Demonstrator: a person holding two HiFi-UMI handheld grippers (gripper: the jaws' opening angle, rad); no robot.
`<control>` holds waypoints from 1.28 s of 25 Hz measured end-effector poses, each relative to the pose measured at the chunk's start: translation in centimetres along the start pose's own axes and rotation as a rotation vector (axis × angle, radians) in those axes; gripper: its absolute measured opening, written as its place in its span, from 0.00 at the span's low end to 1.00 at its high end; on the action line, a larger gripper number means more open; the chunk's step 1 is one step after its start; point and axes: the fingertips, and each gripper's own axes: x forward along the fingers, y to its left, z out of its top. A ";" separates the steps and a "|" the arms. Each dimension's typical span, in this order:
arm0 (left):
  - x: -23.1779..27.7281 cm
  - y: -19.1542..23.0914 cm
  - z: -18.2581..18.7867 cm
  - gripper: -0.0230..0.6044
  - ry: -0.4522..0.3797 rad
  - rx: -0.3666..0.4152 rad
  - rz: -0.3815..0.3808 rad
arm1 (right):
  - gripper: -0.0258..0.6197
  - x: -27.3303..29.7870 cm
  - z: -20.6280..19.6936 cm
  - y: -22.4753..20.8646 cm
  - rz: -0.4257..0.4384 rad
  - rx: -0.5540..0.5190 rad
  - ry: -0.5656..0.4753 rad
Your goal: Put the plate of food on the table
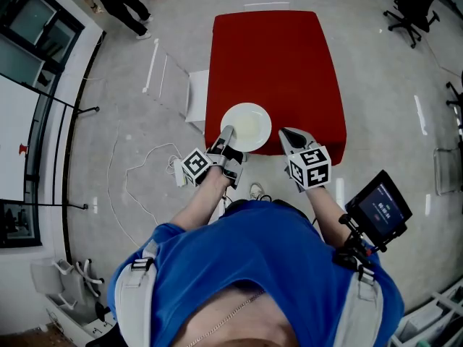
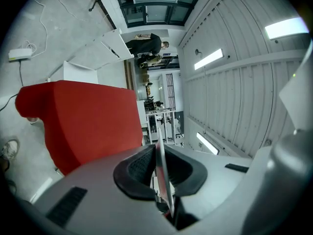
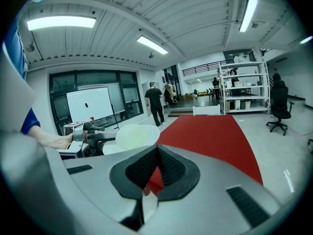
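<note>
The head view looks steeply down from above the near end of the red table (image 1: 275, 71), which stretches away up the frame. The left gripper view rides close behind the left gripper (image 1: 227, 137) at the table's near edge, rolled sideways, facing along the tabletop. The right gripper view, upright on the right gripper (image 1: 293, 137) beside that edge, faces up the table's length. All three share the tabletop; the right gripper view also catches the left gripper.

Round white plate (image 1: 247, 126), pale centre, held level over the near edge of the red desk (image 1: 275, 56); rim clamped in left gripper (image 1: 227, 137) jaws.
</note>
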 end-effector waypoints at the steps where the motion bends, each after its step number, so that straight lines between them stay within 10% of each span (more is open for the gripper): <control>1: 0.1 0.0 0.0 0.08 0.003 0.002 -0.001 | 0.04 0.0 0.1 -0.1 -0.002 0.000 0.000; 32: 0.1 0.1 -0.5 0.08 0.004 -0.027 0.021 | 0.04 -0.6 0.7 -0.6 -0.033 0.020 0.012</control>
